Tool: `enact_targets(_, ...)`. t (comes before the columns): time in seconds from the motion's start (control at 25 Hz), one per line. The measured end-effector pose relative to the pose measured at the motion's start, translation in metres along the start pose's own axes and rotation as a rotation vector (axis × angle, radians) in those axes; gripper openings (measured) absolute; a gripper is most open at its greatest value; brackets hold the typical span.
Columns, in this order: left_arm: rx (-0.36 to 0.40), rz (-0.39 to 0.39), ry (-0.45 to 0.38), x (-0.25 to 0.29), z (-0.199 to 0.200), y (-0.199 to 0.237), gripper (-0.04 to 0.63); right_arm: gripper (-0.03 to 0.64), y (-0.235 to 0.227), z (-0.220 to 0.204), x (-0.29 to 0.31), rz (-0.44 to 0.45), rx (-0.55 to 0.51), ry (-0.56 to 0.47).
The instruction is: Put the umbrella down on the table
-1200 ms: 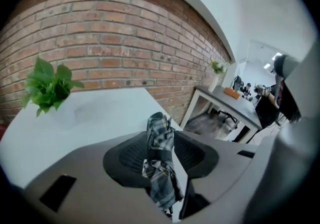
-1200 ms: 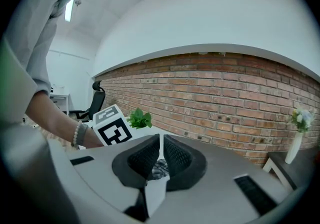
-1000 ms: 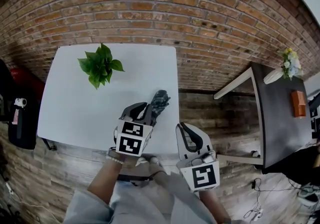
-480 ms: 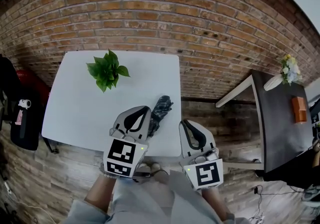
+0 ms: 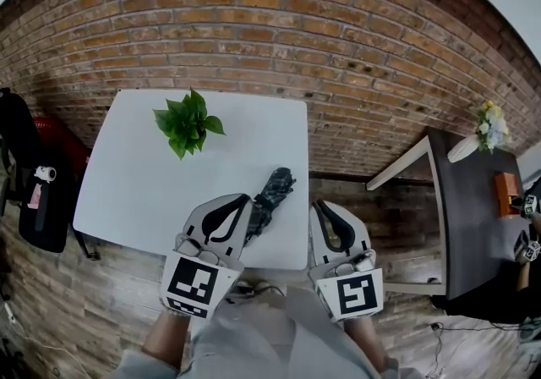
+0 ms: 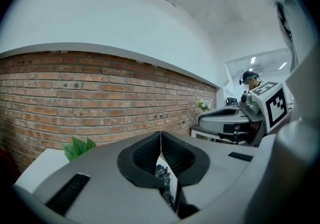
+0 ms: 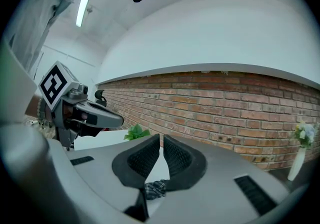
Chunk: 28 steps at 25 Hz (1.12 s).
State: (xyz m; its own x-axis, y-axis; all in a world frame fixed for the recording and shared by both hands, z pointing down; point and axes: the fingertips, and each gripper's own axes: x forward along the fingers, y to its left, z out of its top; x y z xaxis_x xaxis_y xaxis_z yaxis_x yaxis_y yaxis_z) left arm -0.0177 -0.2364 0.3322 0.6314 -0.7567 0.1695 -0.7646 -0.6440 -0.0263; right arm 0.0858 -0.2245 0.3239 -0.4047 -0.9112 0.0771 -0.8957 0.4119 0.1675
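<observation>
The folded dark patterned umbrella (image 5: 272, 191) lies on the white table (image 5: 135, 183), close to its right edge, with nothing holding it. My left gripper (image 5: 245, 197) hovers above the table's front edge just left of the umbrella, jaws pressed together and empty. The left gripper view shows these shut jaws (image 6: 160, 135) with the umbrella (image 6: 162, 175) below them. My right gripper (image 5: 321, 204) hangs past the table's right front corner, its jaws all but touching and holding nothing. Under the right gripper (image 7: 161, 138) a bit of the umbrella (image 7: 156, 187) shows.
A small green potted plant (image 5: 188, 122) stands at the back of the white table. To the right is a dark table (image 5: 473, 200) with a flower vase (image 5: 489, 119) and an orange box (image 5: 509, 183). A black bag (image 5: 34, 191) sits at the left. A brick wall runs behind.
My left gripper has pulled back from the umbrella towards the person and risen, and its jaws have closed. The umbrella stays lying on the table. The right gripper rose a little.
</observation>
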Motion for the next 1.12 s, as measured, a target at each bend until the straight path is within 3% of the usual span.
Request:
enact_targets(0.24,-0.082,0.000,0.008,-0.006,0.000,0.007,0.023,0.054,0.005,-0.003,0.000,0.024,-0.026,0.034)
enact_targets(0.68,-0.059,0.012,0.024,-0.009,-0.006,0.011,0.023,0.054,0.007,-0.006,-0.001,0.034,-0.033,0.053)
enact_targets(0.84,-0.061,0.006,0.032,-0.007,-0.008,0.010,0.023,0.054,0.009,0.002,0.002,0.036,-0.034,-0.002)
enact_targets(1.12,-0.046,-0.005,0.043,-0.003,-0.014,0.009,0.023,0.054,0.009,-0.002,0.000,0.033,-0.039,0.010)
